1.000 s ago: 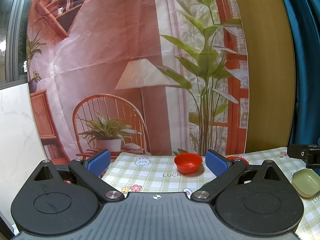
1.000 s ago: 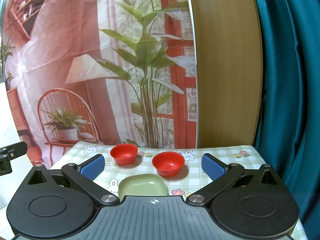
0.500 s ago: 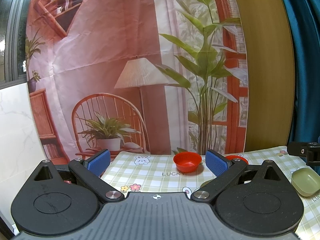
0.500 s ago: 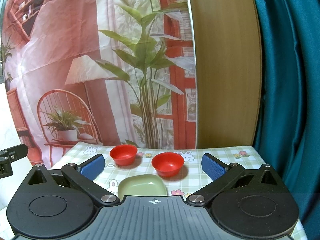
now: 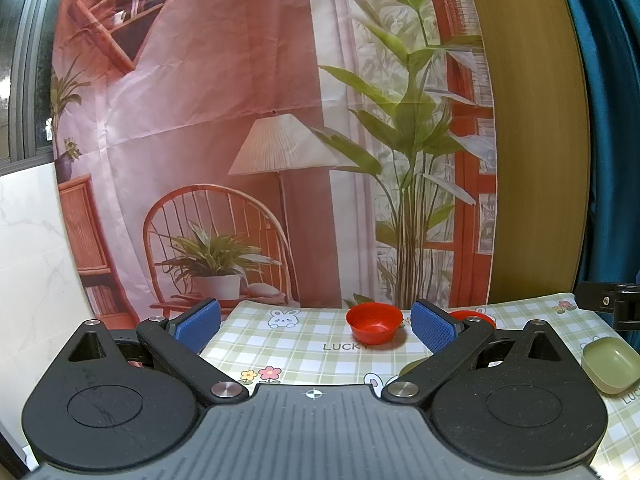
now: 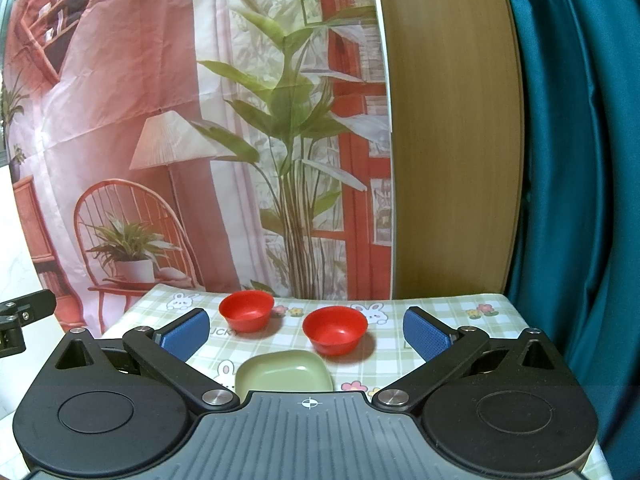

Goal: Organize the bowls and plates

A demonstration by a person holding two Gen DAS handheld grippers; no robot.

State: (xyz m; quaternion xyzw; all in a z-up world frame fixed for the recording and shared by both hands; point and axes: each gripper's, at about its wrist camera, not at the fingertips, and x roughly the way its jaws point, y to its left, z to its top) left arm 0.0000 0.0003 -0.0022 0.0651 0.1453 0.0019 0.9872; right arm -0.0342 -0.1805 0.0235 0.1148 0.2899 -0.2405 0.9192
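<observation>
Nothing looks sorted yet. Two red bowls, left [image 6: 247, 315] and right [image 6: 335, 330], sit apart at the bench's [image 6: 448, 312] far side, with a green dish [image 6: 283, 373] nearer; whether more lies hidden is unclear. The left hand-held gripper [image 5: 316, 322] and right hand-held gripper [image 6: 306, 330] both gape empty.

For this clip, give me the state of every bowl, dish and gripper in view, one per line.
Left red bowl: upright, empty, standing alone on the tablecloth.
Right red bowl: upright, empty, not stacked.
Green dish: upright, empty, nearest the right gripper.
Left gripper: open, holding nothing.
Right gripper: open, holding nothing.
</observation>
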